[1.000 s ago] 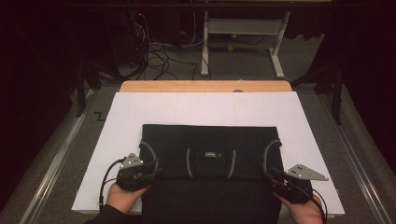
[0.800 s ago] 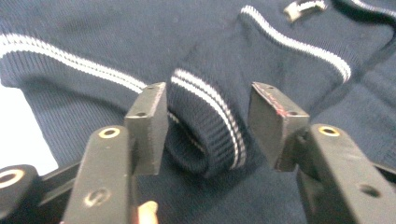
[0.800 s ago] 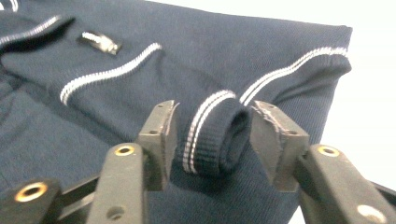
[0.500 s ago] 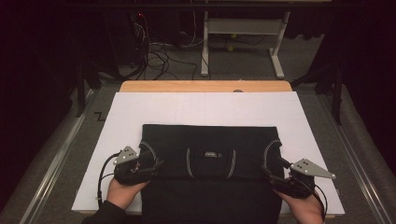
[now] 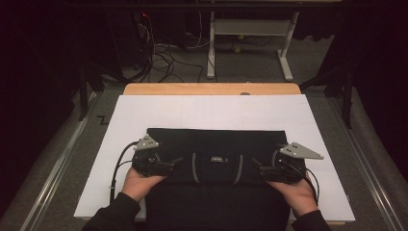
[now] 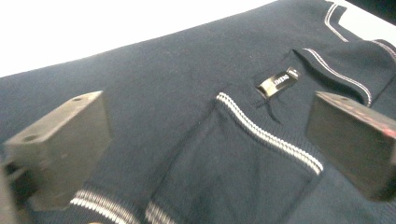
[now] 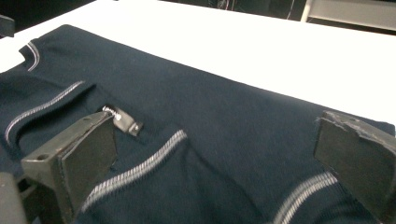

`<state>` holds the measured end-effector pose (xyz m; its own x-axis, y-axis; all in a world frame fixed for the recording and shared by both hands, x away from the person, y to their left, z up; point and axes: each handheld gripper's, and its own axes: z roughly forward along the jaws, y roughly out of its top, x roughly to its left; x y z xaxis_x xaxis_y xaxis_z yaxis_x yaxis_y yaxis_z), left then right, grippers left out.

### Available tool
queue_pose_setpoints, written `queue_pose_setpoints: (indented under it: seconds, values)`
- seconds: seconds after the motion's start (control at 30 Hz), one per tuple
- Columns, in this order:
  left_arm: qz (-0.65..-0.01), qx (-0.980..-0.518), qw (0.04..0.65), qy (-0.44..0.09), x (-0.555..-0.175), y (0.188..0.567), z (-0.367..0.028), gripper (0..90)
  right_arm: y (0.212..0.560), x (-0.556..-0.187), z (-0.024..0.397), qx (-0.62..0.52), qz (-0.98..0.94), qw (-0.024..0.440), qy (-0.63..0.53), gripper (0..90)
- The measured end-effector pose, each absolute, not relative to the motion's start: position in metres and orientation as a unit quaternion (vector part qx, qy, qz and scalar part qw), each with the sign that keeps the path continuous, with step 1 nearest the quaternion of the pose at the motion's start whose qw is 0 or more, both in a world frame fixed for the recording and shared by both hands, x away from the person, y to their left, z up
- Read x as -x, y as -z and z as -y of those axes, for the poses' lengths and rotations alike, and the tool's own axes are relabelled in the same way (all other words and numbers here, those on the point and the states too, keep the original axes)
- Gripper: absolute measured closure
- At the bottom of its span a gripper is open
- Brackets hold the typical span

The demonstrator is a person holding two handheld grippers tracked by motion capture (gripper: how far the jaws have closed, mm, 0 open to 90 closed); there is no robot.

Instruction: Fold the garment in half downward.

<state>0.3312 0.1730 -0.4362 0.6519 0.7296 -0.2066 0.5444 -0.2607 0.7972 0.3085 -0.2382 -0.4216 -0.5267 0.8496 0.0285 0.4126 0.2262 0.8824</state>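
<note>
**Both grippers let go of the folded sweater**

We see the white rectangular table cover bearing the dark navy knitted sweater with pale stripe trim, folded flat at its near middle; our left gripper and right gripper hover over its two ends, jaws just opened wide with nothing clamped between them; a small black label, lettering possibly a brand name, sits near the collar.

The left tool now sits further in over the sweater, up and toward the middle from its earlier place at the left edge; the right tool likewise comes in from the right edge; both have just been opening their jaws, which now stand wide with no cloth pinched.
</note>
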Motion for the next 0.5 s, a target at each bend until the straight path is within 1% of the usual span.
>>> queue_pose_setpoints:
  seconds: [0.13, 0.2, 0.3, 0.4, 0.5]
  values:
    - [-0.404, -0.789, 0.449, -0.112, -0.337, 0.431, -0.164, 0.0, 0.42, -0.318, 0.226, -0.413, -0.757, 0.233, -0.449, 0.3]
    - [-0.404, -0.794, 0.442, -0.109, -0.342, 0.429, -0.158, 0.0, 0.421, -0.323, 0.221, -0.412, -0.763, 0.23, -0.441, 0.6]
    - [-0.408, -0.8, 0.43, -0.094, -0.35, 0.431, -0.151, 0.3, 0.424, -0.332, 0.215, -0.419, -0.766, 0.224, -0.433, 4.7]
    - [-0.418, -0.807, 0.409, -0.081, -0.358, 0.436, -0.143, 7.2, 0.429, -0.34, 0.21, -0.424, -0.772, 0.213, -0.423, 10.9]
    - [-0.423, -0.823, 0.373, -0.069, -0.365, 0.446, -0.133, 17.8, 0.436, -0.346, 0.206, -0.432, -0.782, 0.192, -0.406, 22.3]
